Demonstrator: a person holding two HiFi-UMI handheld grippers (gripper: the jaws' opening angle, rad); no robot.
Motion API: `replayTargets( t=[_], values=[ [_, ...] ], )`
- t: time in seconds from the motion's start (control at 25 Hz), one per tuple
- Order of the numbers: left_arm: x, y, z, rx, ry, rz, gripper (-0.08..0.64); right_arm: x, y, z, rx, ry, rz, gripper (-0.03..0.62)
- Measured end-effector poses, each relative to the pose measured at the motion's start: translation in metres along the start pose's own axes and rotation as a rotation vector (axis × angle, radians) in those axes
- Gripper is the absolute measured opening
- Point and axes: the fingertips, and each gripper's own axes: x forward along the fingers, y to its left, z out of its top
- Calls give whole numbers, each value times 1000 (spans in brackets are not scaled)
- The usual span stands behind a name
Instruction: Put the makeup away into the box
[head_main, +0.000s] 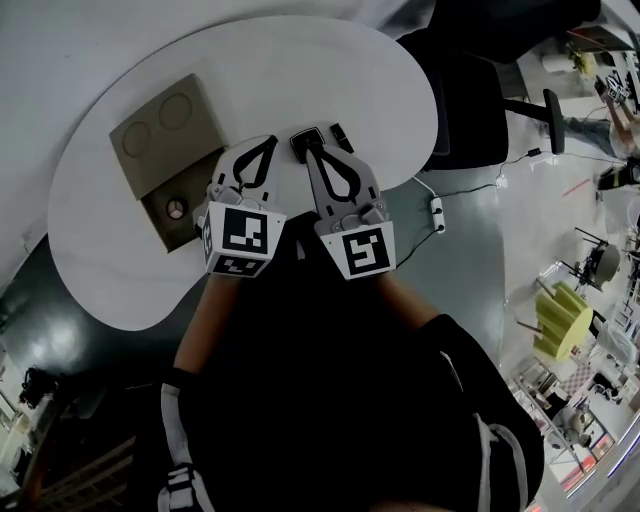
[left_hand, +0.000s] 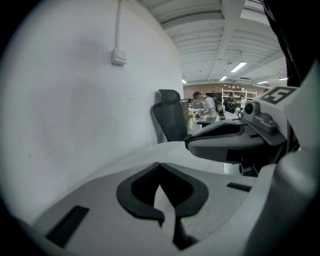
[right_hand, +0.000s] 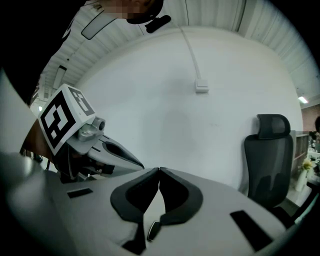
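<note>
As a person holds two grippers side by side over one white worktop (head_main: 120, 270), the left gripper (head_main: 268, 142) and the right gripper (head_main: 312, 152) both have their jaws pressed fully together, with nothing held between them. Its own view shows the left gripper (left_hand: 159, 165) with its two dark tips meeting at a point. The right gripper (right_hand: 159, 171) looks the same in its view, closed tip to tip and empty.

Each gripper carries one marker cube, the left one (head_main: 240, 238) and the right one (head_main: 358, 250), and each cube is printed with black-and-white square patterns.

One tan box (head_main: 165, 135) sits near the worktop's left edge, just beside the left gripper. Its lighter part shows two round recesses, and its darker open part holds one round compact (head_main: 176, 208) with a pale pink face.

Two dark pieces of makeup lie outside the box, between it and the worktop's right edge. The flat black case (head_main: 305, 141) is right at the right gripper's tips, though the views do not show whether they touch. The smaller dark piece (head_main: 342, 135) lies just beside the case, on the side nearer the right edge.

One black office chair (head_main: 470, 90) stands beyond the worktop's right edge. One white power strip (head_main: 437, 213) lies on the floor near it.
</note>
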Motion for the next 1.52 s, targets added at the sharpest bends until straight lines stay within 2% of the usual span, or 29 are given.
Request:
replayTargets(
  t=[0.24,0.56,0.64,0.76,1.04,1.32,1.52],
  values=[
    [26,-20,4,37,30,-68,9,-8,-27,-9,25,21,-53,23],
    [59,-38,-19,63,127,-154,18,-5,-51,-26,41,58,-86,23],
    [67,-43,-28,65,163,-188,87,-3,-56,-29,44,65,-89,23],
    [77,-50,-40,72,202,-227,122,1,-62,-33,51,76,-94,23],
    [102,-63,-75,94,321,-311,256,9,-76,-42,63,97,-103,23],
    [118,-76,-99,125,406,-376,327,14,-86,-46,74,105,-106,23],
    [125,-83,-110,166,451,-405,342,16,-91,-49,80,115,-108,23]
  ],
)
